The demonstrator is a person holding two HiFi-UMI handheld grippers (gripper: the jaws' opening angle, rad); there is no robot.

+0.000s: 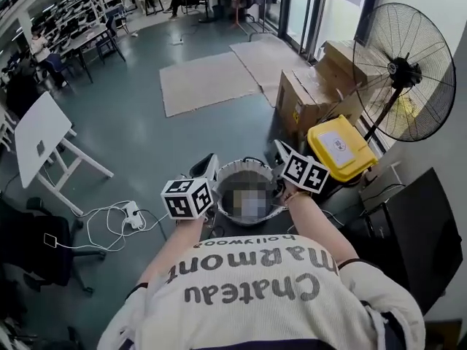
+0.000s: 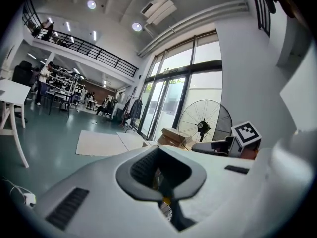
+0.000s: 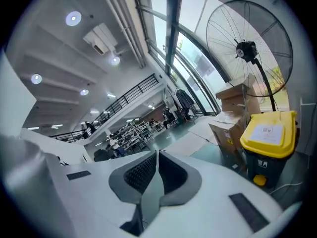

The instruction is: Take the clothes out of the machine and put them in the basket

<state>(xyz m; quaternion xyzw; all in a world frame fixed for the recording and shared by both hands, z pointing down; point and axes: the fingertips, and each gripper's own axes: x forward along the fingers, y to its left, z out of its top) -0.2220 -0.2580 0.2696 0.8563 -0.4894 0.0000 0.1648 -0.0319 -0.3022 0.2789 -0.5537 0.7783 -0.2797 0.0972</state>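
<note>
Head view: basket sits between left claw and right claw.

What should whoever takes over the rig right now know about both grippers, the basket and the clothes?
The left gripper has its jaws slightly apart, with nothing between them.
The right gripper is shut and empty.
Both are held up roughly level, one on each side of the basket on the floor in front of the person.
The basket's contents are masked in the head view. No clothes show, and the machine is in no view.
Done: cannot tell.
Left: find the machine, check it for clothes and move any to the basket.
</note>
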